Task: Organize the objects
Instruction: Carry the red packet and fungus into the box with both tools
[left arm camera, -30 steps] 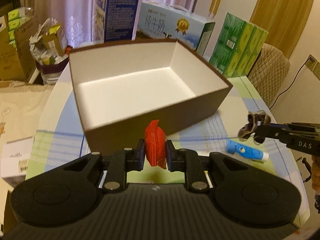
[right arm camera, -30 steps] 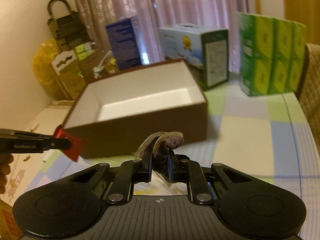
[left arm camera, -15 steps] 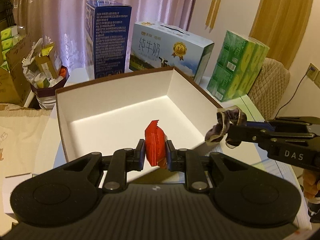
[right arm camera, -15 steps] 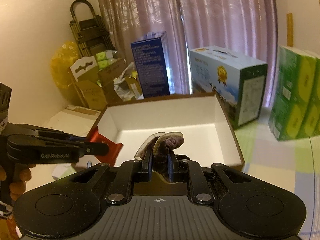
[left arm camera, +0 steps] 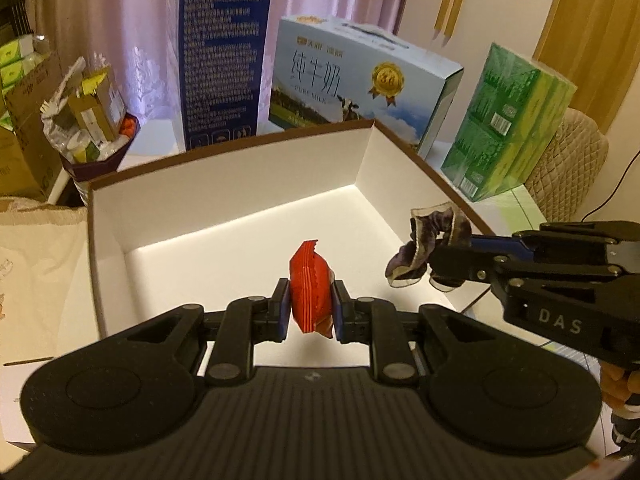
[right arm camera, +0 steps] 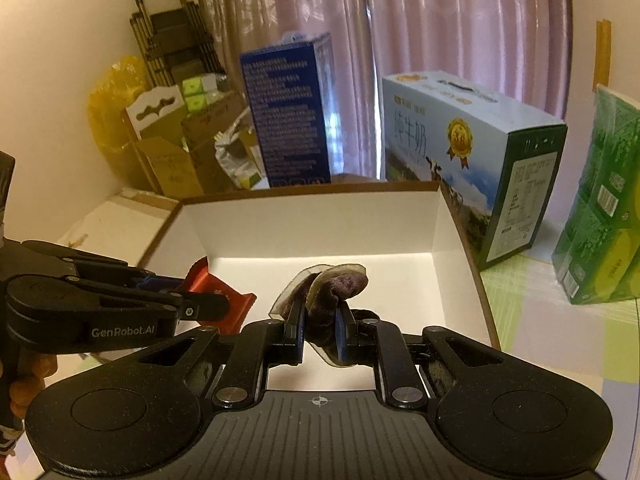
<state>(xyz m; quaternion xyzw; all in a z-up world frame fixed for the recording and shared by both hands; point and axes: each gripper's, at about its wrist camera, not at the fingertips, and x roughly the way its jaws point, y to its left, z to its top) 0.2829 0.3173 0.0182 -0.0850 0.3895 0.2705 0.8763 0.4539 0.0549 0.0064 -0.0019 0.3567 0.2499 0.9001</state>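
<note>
- Setting: a table (right arm camera: 560, 320) with a pale checked cloth, pink curtains (right arm camera: 440, 20) behind; at the far edge stand a tall blue carton (left arm camera: 224, 60), a milk carton (left arm camera: 360, 80) and a green tissue pack (left arm camera: 508, 120).
- Container: an open box (left arm camera: 240, 184), brown outside and white inside, sits mid-table; nothing lies on its floor.
- Left gripper (left arm camera: 310, 306): jaws clamped on a red snack packet (left arm camera: 310, 280), held on edge and clear of the box floor, near the front wall.
- Right gripper (right arm camera: 318, 330): jaws clamped on a dark wrapped snack (right arm camera: 332, 284) in clear film, also held in the air, above the box's right half in its own view.
- Change: a second ago both grippers were in front of the box's near wall, outside it, with a blue tube lying on the cloth; now both items are carried over the rim and hang above the white interior, side by side but apart.
- Meaning: transport looks finished for both pieces; the step in hand is the drop. Release has not yet happened.
- Risk: the film-wrapped piece sits close to the right wall.
</note>
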